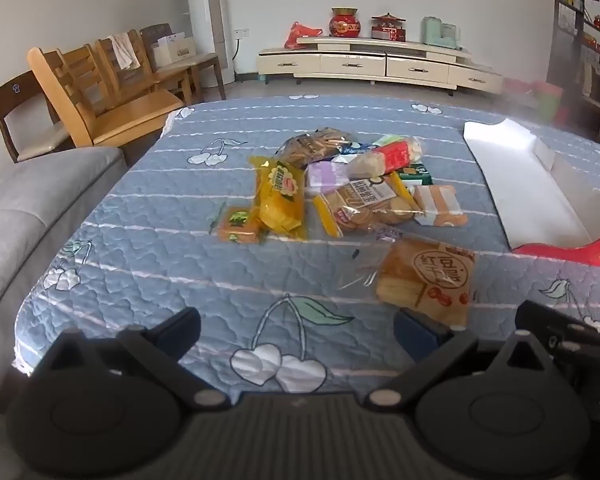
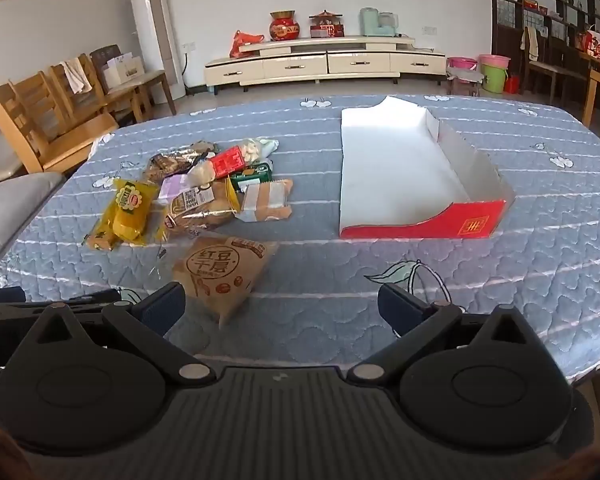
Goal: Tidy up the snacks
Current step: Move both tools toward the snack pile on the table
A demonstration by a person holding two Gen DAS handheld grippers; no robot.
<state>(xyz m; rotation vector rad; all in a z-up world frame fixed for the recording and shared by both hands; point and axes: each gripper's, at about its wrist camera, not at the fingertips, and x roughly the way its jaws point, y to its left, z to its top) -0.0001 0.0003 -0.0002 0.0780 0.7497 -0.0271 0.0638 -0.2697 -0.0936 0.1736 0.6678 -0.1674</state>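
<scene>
Nothing packed yet, looks like: left gripper (image 1: pixel 296 332) hangs spread and empty, the snack pile (image 2: pixel 196 192) sits mid-table, right gripper (image 2: pixel 282 304) likewise, so next I'd grab the red-bean pastry bag (image 2: pixel 224 272) for the red-and-white box (image 2: pixel 476 222).

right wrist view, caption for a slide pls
Open right claw hovers over a blue quilted tablecloth, snack packets piled beside an empty red-and-white cardboard box.
</scene>
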